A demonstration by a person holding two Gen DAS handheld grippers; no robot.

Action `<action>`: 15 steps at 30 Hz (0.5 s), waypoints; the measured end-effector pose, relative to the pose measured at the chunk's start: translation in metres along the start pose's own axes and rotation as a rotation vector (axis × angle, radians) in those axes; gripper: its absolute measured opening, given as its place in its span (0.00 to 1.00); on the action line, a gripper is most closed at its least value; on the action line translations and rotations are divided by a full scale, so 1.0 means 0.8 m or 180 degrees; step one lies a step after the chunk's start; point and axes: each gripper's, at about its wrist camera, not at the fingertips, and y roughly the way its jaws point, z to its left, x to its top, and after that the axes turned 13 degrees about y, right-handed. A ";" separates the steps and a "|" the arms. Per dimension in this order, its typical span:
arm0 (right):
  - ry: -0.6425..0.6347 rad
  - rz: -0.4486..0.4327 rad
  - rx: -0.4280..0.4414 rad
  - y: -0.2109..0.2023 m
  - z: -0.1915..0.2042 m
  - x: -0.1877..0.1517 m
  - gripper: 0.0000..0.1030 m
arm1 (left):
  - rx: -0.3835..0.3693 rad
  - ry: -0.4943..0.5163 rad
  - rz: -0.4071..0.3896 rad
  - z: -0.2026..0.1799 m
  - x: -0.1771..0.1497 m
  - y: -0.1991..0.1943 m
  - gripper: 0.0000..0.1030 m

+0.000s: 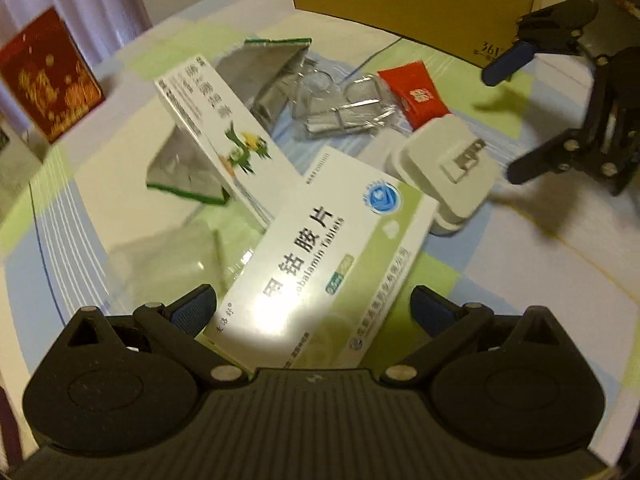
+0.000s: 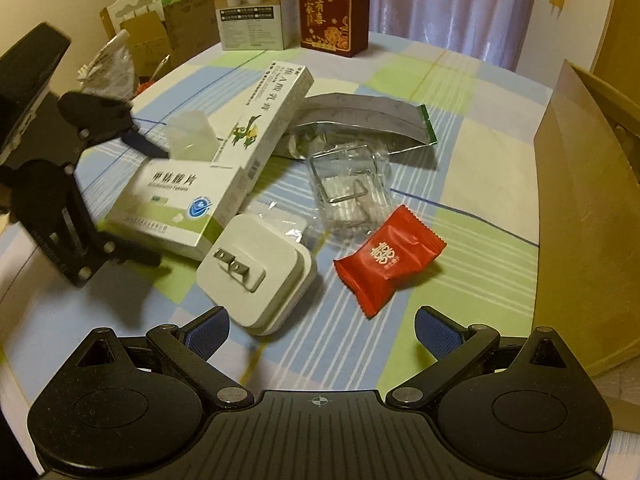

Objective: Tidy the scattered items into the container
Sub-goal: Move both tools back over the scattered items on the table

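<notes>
My left gripper [image 1: 314, 308] is open, and the near end of a white and green tablet box [image 1: 324, 256] lies between its fingers without being touched. A long ointment box [image 1: 224, 128] leans over a silver foil pouch [image 1: 260, 72]. My right gripper [image 2: 322, 332] hangs open over the cloth with nothing in it. Just ahead of it are a white plug charger [image 2: 256, 276] and a red candy packet [image 2: 390, 256]. A clear bag of metal clips [image 2: 348, 188] lies beyond them. The cardboard container [image 2: 588, 216] stands at the right.
A translucent plastic cup [image 2: 192, 136] sits by the left gripper [image 2: 158, 206]. A dark red gift box [image 2: 332, 12] and a white carton [image 2: 248, 8] stand at the far table edge. Cardboard boxes [image 2: 160, 28] are stacked beyond the checked tablecloth [image 2: 472, 152].
</notes>
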 end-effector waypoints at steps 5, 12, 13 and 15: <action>-0.0009 -0.0040 0.0019 -0.003 0.001 0.002 1.00 | -0.0098 -0.0219 0.0076 -0.025 -0.007 -0.017 0.95; -0.0423 -0.0085 0.0092 -0.004 0.020 -0.006 1.00 | 0.0096 -0.0161 0.0089 -0.063 -0.003 -0.035 0.93; -0.0579 -0.0099 0.0089 -0.003 0.024 -0.007 1.00 | 0.0175 -0.0102 0.0109 -0.068 -0.003 -0.034 0.90; -0.0844 -0.0119 0.0083 0.000 0.031 -0.010 1.00 | 0.0327 0.0008 0.0146 -0.076 -0.004 -0.032 0.85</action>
